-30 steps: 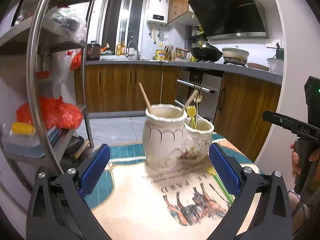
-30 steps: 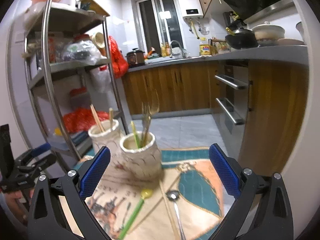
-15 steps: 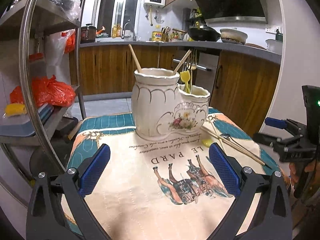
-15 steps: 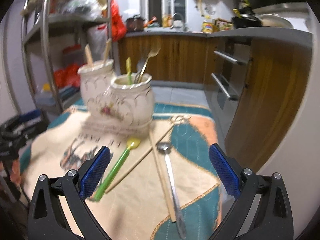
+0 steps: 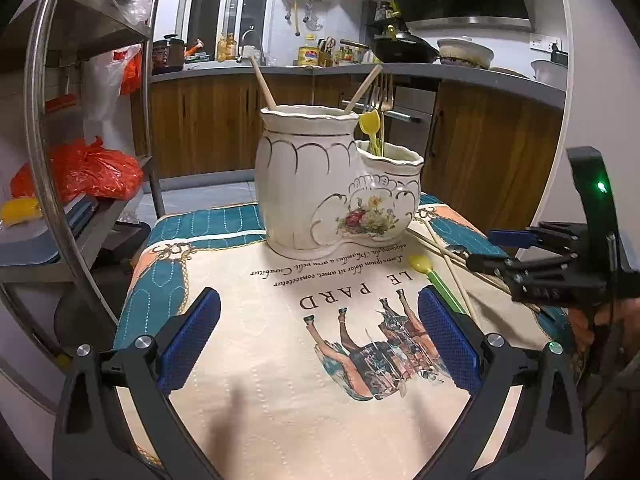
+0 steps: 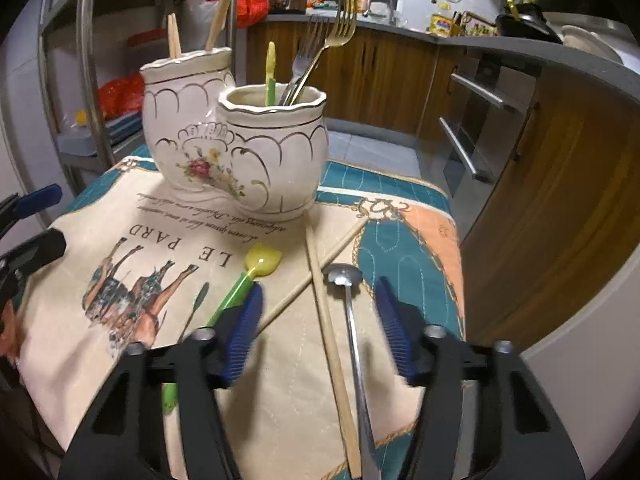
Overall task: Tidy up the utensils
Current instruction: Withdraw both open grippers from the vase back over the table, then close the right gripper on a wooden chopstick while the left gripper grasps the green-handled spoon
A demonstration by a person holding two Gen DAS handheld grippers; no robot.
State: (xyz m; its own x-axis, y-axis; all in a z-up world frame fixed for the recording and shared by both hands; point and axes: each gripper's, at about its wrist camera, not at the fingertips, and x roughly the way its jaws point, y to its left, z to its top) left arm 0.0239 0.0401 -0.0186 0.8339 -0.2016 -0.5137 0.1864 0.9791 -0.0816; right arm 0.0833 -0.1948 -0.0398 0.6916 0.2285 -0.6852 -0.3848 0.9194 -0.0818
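Closing on the wrong utensil is the risk here.
Left claw (image 5: 318,338) hangs wide and empty; right claw (image 6: 318,330), narrowing but gripping nothing, straddles a chopstick (image 6: 328,320) and spoon (image 6: 354,336) lying close together on the counter (image 6: 404,248), so both may get pinched.

1. Left wrist camera sits low over the near edge of the printed cloth (image 5: 280,380), facing across it to the ceramic holder (image 5: 320,184) and the kitchen counter (image 5: 480,76) behind; the holder is at middle range.
2. Right wrist camera tilts down more steeply from the cloth's other side, close over the metal spoon (image 6: 352,320) and chopsticks (image 6: 328,320); the holder stands just beyond.
3. Both views share the holder, cloth and yellow-green spoon (image 5: 430,272); each catches the other gripper at its edge.
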